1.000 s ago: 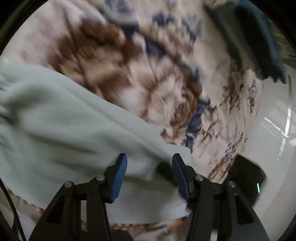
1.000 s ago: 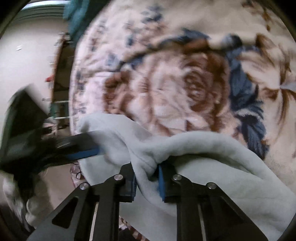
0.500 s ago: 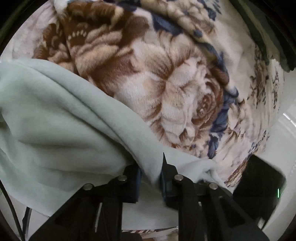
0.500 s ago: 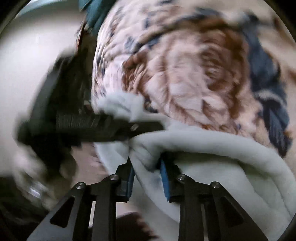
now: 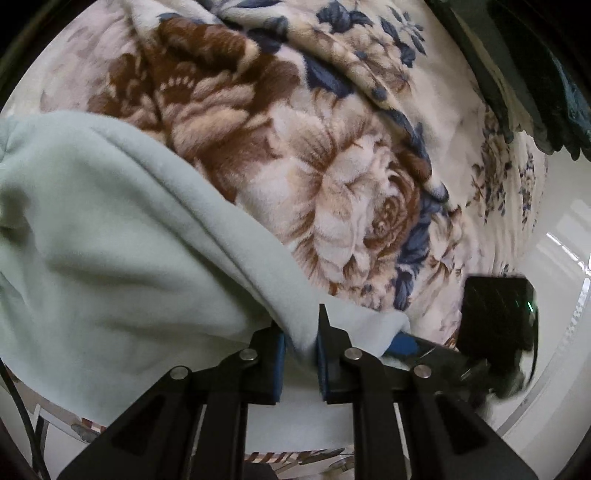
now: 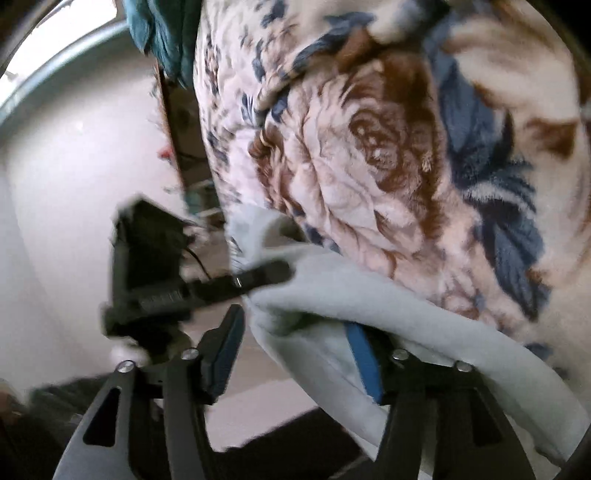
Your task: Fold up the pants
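The pale green fleece pants (image 5: 110,240) lie on a floral blanket (image 5: 332,166), their edge hanging past the bed's side. My left gripper (image 5: 300,332) is shut on a raised fold of the pants near that edge. In the right wrist view my right gripper (image 6: 295,332) has its jaws opening wide. The pants (image 6: 369,295) sag between them and lean on the right pad (image 6: 364,362), while the left pad stands free. The left gripper's black fingers (image 6: 266,275) pinch the cloth just ahead of it. A blue pad (image 5: 404,341) of the right gripper peeks from under the hem.
A dark teal cloth (image 5: 546,92) lies at the blanket's far end and also shows in the right wrist view (image 6: 166,29). Pale glossy floor (image 6: 74,147) runs beside the bed. A thin black cable (image 5: 22,406) hangs at the left.
The left gripper has closed onto a fold of the pants and stayed in place. The right gripper's jaws have spread off the cloth they pinched, and it has dipped and rolled toward the bed's edge.
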Tool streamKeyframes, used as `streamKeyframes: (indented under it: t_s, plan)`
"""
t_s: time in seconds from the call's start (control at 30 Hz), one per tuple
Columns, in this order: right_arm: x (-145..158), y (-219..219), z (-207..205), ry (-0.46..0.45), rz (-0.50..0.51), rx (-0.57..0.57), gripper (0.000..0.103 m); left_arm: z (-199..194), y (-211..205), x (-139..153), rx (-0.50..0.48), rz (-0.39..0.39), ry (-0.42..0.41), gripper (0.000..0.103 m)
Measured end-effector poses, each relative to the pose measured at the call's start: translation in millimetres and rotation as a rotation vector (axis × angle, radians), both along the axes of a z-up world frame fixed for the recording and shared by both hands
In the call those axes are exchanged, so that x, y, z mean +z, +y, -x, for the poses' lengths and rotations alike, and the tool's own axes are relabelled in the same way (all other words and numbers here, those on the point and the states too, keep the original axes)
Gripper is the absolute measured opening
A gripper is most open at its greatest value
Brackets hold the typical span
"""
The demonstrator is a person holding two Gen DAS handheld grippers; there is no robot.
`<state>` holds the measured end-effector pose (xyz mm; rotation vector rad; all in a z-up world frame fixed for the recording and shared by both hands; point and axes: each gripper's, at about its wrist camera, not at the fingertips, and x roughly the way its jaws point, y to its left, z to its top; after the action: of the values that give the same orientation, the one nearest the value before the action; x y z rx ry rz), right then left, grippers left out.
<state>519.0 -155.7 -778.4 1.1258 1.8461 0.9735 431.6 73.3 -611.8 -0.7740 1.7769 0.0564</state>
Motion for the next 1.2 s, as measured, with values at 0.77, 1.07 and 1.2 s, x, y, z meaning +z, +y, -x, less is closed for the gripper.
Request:
streamKeyframes:
  t_s: [0.77,1.07,1.2]
  plan:
    - [-0.8,4.8,-29.9,0.202,0.036,-0.153,0.029,29.1,29.2,11.8,0.014,-0.110,-0.125,0.019]
    - [5.5,26.5,-51.7,0.013,0.174,0.096,0.065,20.2,32.6,-5.9,-0.051,-0.155,-0.108,0.019]
    - [-2.2,59.7,-55.8,-0.061,0.272,0.263,0.037,20.5,29.0,-9.4,-0.086,-0.173,-0.110,0.019]
